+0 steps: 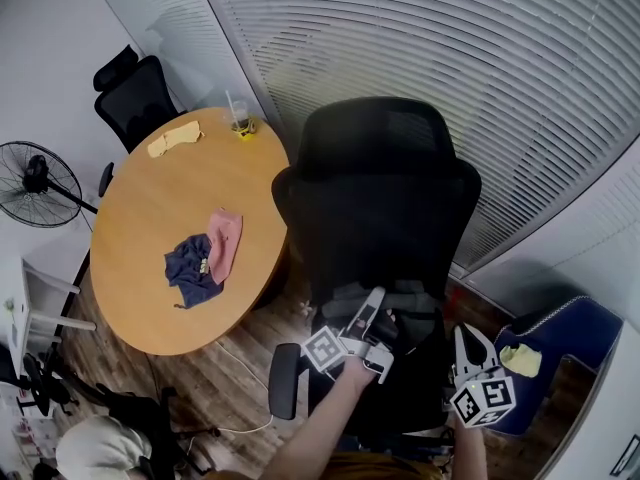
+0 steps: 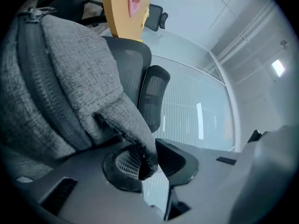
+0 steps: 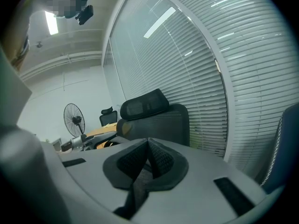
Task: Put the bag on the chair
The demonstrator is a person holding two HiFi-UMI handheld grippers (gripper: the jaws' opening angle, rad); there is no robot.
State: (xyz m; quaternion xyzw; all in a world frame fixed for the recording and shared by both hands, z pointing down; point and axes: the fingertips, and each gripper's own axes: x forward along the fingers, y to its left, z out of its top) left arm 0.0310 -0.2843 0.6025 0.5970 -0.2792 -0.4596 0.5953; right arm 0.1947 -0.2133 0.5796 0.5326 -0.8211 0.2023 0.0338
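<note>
Left claw (image 2: 149, 161) pinches the grey bag (image 2: 70, 78) at the black chair (image 1: 385, 198).

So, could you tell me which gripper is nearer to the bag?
Left. The left gripper is shut on a fold of the bag; the right gripper is apart from it, beside the chair.

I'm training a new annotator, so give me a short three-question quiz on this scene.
1. True or false: the right gripper holds the grey bag.
2. What does the left gripper pinch? A the grey bag's fabric; B an armrest; C a cup.
3. Fill in: the blue cloth and pink cloth lie on the round wooden ___.
Key: 1 false, its jaws are shut on nothing; 2 A; 3 table.
</note>
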